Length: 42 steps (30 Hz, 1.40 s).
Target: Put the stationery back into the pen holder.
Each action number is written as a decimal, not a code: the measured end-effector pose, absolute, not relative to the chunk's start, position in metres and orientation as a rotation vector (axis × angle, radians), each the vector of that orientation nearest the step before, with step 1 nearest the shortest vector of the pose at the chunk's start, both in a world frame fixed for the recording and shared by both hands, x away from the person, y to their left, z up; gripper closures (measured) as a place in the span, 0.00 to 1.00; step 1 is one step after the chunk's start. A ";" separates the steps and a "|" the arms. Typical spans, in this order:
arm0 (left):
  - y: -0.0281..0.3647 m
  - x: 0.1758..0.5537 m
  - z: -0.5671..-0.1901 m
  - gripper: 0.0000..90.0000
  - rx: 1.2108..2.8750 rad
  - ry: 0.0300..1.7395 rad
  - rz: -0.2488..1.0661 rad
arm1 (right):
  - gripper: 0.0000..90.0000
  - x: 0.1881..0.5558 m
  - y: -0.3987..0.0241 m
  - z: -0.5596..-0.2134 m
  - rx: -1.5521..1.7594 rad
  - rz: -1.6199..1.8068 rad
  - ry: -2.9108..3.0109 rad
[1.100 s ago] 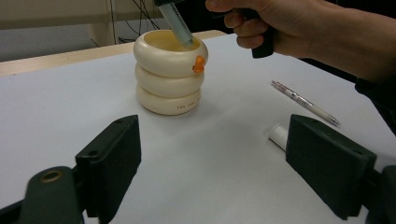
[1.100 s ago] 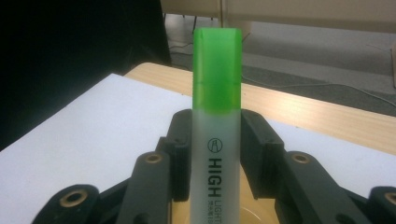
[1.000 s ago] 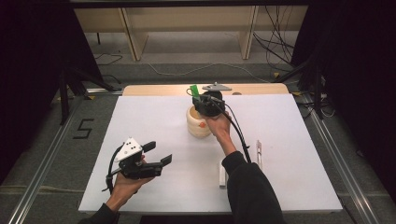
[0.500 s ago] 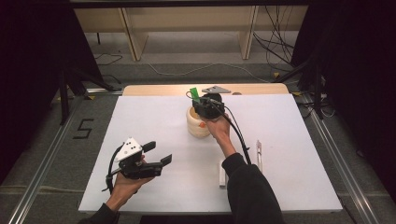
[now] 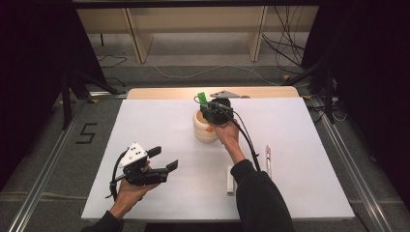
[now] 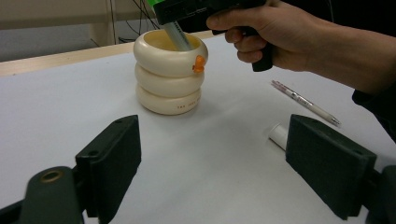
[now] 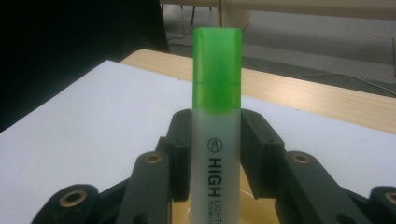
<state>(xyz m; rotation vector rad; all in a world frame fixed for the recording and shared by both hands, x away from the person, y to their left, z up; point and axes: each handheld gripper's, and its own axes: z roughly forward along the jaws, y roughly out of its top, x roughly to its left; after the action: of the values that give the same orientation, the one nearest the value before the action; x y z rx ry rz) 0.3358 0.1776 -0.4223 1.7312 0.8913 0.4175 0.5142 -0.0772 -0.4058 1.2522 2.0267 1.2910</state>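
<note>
Over cream ringed cup, right gripper clamping green-capped highlighter, left gripper released

White tabletop w/ pale wood edge strip at far side; grey floor beyond, loose cables; wooden shelf legs; black curtains both sides; "5" marked on floor left

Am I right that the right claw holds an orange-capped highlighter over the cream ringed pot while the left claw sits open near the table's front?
Not quite: the highlighter in the right claw has a green cap, as the right gripper view shows. It is over the cream ringed pot, and the left claw is open.
</note>
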 end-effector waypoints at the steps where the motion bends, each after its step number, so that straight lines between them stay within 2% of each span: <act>1: 0.178 0.336 -0.422 0.20 1.732 0.890 0.418 | 0.74 0.514 -0.077 -0.406 1.253 1.288 2.030; 9: 0.178 0.336 -0.422 0.20 1.730 0.893 0.414 | 0.72 0.515 -0.077 -0.409 1.261 1.268 2.055; 11: 0.178 0.336 -0.422 0.20 1.730 0.892 0.418 | 0.61 0.515 -0.078 -0.408 1.266 1.263 2.054; 14: 0.178 0.336 -0.422 0.20 1.728 0.894 0.417 | 0.50 0.513 -0.081 -0.403 1.282 1.299 2.054; 23: 0.177 0.336 -0.423 0.20 1.727 0.898 0.413 | 0.36 0.500 -0.092 -0.383 1.272 1.291 2.065; 27: 0.177 0.337 -0.423 0.20 1.727 0.897 0.416 | 0.33 0.492 -0.099 -0.377 1.266 1.238 2.123; 42: 0.176 0.336 -0.423 0.20 1.730 0.897 0.417 | 0.31 0.451 -0.123 -0.371 1.269 1.037 2.274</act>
<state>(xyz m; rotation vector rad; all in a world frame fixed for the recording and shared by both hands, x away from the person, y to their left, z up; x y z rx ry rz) 0.3361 0.1761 -0.4231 1.7296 0.8972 0.4171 0.4510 -0.1227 -0.3711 1.2690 2.2744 1.0366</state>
